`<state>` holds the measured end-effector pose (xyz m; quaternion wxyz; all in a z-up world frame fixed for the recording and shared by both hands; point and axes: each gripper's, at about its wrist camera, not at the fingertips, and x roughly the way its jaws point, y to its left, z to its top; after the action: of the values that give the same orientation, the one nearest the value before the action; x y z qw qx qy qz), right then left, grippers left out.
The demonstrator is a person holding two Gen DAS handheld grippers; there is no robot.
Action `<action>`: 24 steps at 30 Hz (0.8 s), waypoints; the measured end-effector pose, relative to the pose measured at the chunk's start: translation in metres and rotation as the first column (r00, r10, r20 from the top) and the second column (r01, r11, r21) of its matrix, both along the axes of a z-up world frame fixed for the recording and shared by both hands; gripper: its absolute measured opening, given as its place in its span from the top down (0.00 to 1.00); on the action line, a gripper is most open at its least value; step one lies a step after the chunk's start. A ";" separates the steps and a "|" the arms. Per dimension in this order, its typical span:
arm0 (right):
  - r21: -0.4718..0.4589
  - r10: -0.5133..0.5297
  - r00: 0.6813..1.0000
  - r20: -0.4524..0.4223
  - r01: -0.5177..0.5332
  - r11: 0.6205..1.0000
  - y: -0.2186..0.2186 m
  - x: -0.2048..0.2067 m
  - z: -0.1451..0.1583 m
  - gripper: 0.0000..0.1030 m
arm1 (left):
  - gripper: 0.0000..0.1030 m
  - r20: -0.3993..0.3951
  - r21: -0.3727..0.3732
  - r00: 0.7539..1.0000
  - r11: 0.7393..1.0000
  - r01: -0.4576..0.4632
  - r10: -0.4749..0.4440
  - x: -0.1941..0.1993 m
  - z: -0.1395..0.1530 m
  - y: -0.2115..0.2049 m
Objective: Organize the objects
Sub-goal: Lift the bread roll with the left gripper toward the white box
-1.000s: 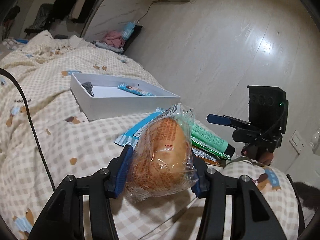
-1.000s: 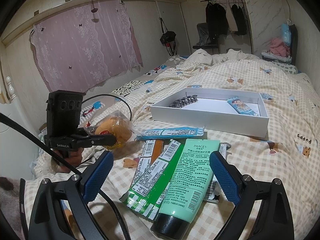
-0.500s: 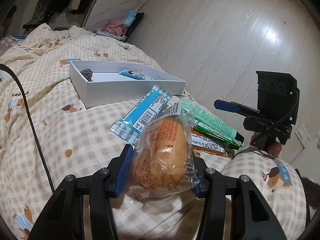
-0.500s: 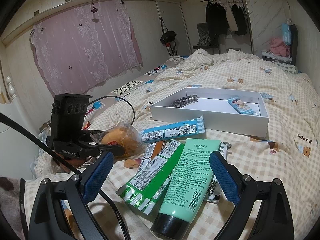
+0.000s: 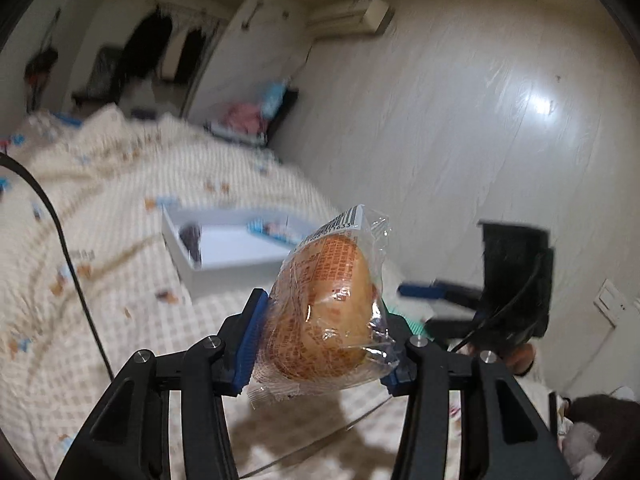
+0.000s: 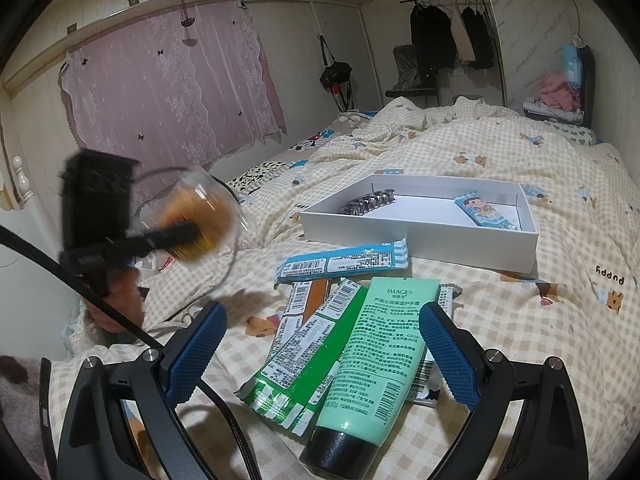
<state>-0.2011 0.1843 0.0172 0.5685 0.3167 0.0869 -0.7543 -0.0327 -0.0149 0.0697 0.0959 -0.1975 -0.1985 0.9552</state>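
Left wrist view: clear-wrapped golden bun (image 5: pixel 320 312), printing probably orange.

Wrapped bun (image 5: pixel 324 312) (clear plastic) held aloft

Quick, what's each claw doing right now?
Left claw: shut on the wrapped bun, lifted off the bed.
Right claw: open, holding nothing, above the green tube.

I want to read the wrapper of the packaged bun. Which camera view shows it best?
The left wrist view: the packaged bun fills the centre, sharp, clamped between the left hand-held gripper's blue pads, with barcode and orange print visible. The right wrist view shows it only as a small, motion-blurred orange shape at the left, above the bed.
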 end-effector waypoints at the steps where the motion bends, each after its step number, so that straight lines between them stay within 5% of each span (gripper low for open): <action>1: 0.000 0.000 1.000 0.002 0.000 1.000 0.000 0.000 0.000 0.05 | 0.49 -0.028 -0.018 0.999 1.000 -0.017 0.017 0.004 0.007 0.004; 7: -0.001 -0.003 1.000 0.013 0.003 1.000 0.001 -0.003 0.000 0.05 | 0.49 -0.092 -0.088 0.995 0.995 -0.055 0.047 -0.003 0.031 0.025; 24: 0.000 -0.009 1.000 0.020 0.009 1.000 0.001 -0.005 0.001 0.05 | 0.49 0.009 -0.133 1.000 0.991 -0.004 0.005 -0.025 -0.012 0.057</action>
<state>-0.2065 0.1854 0.0178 0.5658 0.3247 0.0798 -0.7537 -0.0575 0.0419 0.0576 0.0796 -0.2075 -0.1352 0.9656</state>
